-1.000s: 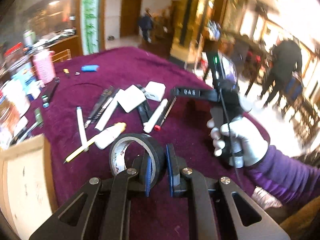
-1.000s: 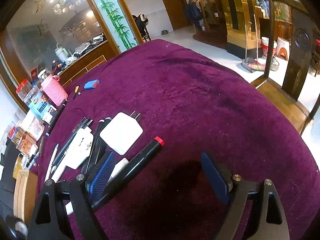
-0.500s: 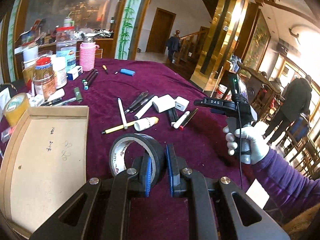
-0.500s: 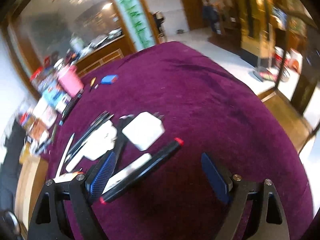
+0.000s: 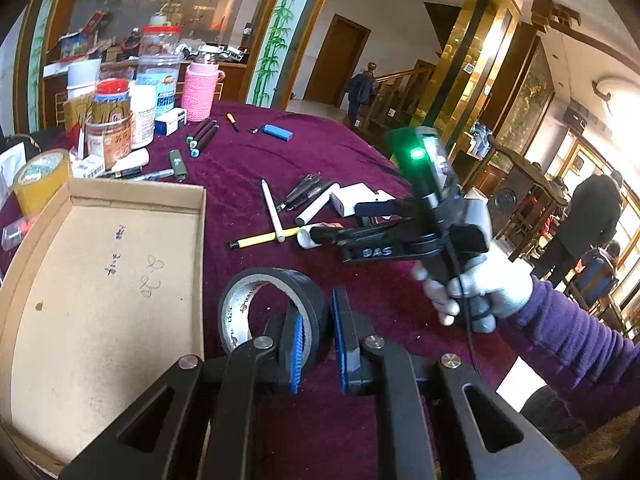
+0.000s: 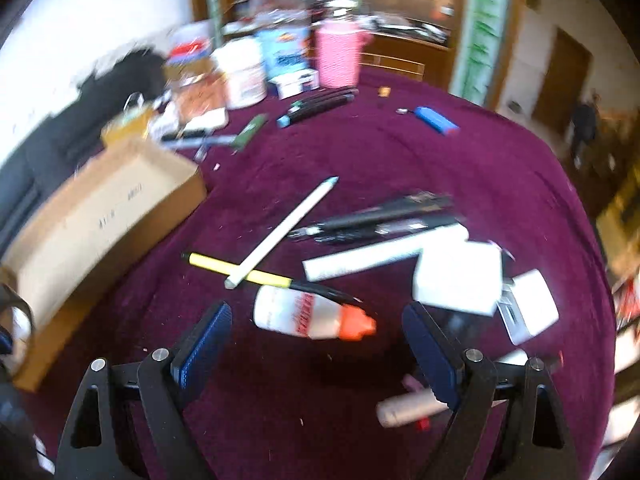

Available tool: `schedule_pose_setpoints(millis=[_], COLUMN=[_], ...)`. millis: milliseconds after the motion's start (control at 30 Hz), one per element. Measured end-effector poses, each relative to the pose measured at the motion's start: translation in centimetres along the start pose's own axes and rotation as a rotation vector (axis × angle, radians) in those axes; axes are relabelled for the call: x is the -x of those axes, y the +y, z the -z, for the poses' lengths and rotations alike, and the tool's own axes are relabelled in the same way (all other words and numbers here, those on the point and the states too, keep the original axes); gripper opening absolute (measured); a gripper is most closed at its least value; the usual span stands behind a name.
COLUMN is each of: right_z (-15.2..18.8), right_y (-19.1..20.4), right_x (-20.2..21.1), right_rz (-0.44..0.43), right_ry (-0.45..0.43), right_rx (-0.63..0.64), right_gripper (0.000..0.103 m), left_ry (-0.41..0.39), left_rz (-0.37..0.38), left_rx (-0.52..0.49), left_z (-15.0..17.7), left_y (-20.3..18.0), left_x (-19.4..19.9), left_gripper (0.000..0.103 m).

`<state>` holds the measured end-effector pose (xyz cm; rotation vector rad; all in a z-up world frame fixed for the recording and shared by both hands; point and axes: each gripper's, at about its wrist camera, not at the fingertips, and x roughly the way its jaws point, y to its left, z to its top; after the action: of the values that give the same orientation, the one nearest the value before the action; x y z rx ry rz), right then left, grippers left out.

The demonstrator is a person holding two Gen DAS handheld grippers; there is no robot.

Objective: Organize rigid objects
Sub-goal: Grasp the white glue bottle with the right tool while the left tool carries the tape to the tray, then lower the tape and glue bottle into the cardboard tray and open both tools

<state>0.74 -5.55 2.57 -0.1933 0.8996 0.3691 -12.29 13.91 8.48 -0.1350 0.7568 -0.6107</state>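
A round table [image 5: 360, 152] under a purple cloth carries everything. The largest thing on it is a shallow cardboard box [image 5: 100, 280] at the left, with only pen scribbles on its bare floor and nothing lying inside. Behind the box stands a crowd of jars and tubs [image 5: 120, 120], a pink knitted bottle [image 5: 198, 90] and a yellow tape roll [image 5: 40, 176].

The left gripper [image 5: 316, 336] is clamped on the wall of a black tape roll [image 5: 272, 308], one pad inside the ring and one outside, held just beside the box's right edge and above the cloth.

The right gripper [image 6: 316, 340], held by a white-gloved hand [image 5: 472, 292] with a purple sleeve, has its jaws wide apart and grips nothing. It hangs over the loose pile in the middle of the table; a small white bottle with an orange cap [image 6: 312, 316] lies on the cloth between its fingers, untouched.

Around that bottle lie two white chargers [image 6: 460, 280], a white tube [image 6: 380, 256], several black pens [image 6: 380, 216], and a white pen [image 6: 280, 232] crossing a yellow pen [image 6: 240, 270]. Farther back rest a blue lighter [image 5: 278, 133] and dark markers [image 5: 204, 136].
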Motion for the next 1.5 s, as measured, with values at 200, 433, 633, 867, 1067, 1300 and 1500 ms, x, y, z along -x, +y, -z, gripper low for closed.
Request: schedule_pose_setpoints(millis=[200, 433, 633, 867, 1067, 1300, 1500], right_z=[0.5, 0.1, 0.2, 0.5, -0.3, -3.9, -7.0], right_y=[0.0, 2.8, 4.0, 2.8, 1.6, 2.9, 6.1], right_x=[-0.8, -0.3, -1.2, 1.4, 3.8, 2.6, -1.0], right_rz=[-0.199, -0.018, 0.045, -0.012, -0.167, -0.522, -0.588], right_ry=[0.105, 0.066, 0.076, 0.056, 0.021, 0.039, 0.111], right_rx=[-0.023, 0.162, 0.27, 0.116, -0.07, -0.326, -0.404], right_gripper=[0.087, 0.086, 0.055, 0.047, 0.046, 0.047, 0.047], left_ry=[0.001, 0.01, 0.006, -0.006, -0.021, 0.001, 0.044], left_rz=[0.006, 0.007, -0.013, -0.02, -0.09, -0.111, -0.114], left_rx=[0.031, 0.054, 0.064, 0.075, 0.067, 0.137, 0.251], left_z=[0.0, 0.4, 0.7, 0.5, -1.4, -4.9, -6.4], left_y=[1.2, 1.8, 1.8, 2.1, 3.4, 7.8, 12.0], left_x=[0.0, -0.2, 0.6, 1.3, 2.1, 0.2, -4.0], left_gripper=[0.013, 0.013, 0.013, 0.013, 0.013, 0.013, 0.013])
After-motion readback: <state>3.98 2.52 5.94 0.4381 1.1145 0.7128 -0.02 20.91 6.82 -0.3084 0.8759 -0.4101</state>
